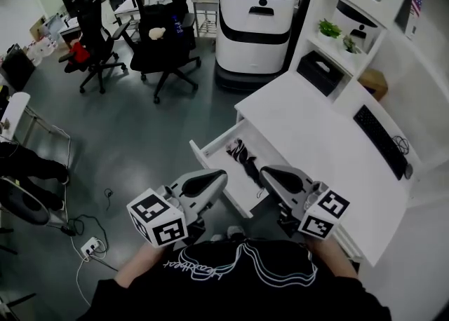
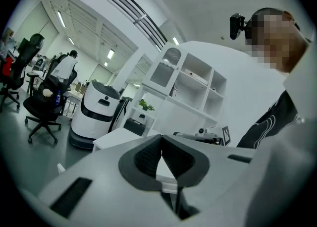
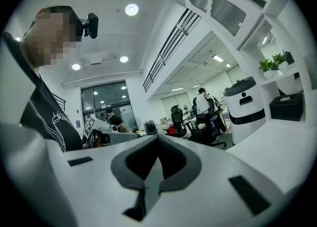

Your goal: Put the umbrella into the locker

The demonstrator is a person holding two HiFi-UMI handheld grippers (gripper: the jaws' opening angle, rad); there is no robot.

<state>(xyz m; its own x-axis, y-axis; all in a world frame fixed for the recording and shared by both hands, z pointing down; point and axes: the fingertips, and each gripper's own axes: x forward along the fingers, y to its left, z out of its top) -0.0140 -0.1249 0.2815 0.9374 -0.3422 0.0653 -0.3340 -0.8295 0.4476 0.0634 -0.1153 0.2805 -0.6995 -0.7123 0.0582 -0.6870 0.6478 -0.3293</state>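
A black folded umbrella (image 1: 243, 155) lies in the open white drawer (image 1: 210, 156) of the white desk (image 1: 316, 144). Both grippers are held close to the person's body, just in front of the drawer's near edge. My left gripper (image 1: 223, 174) is shut and empty, its tips facing the right one. My right gripper (image 1: 265, 172) is also shut with nothing in it. In the left gripper view the jaws (image 2: 161, 139) meet with nothing between them, and the right gripper view shows the same (image 3: 157, 141). Neither gripper touches the umbrella.
A white wheeled robot (image 1: 256, 15) stands beyond the desk. Black office chairs (image 1: 165, 39) are at the back left. On the desk lie a black keyboard (image 1: 382, 141) and a black box (image 1: 319, 71). A power strip (image 1: 91, 246) with cables lies on the floor, left.
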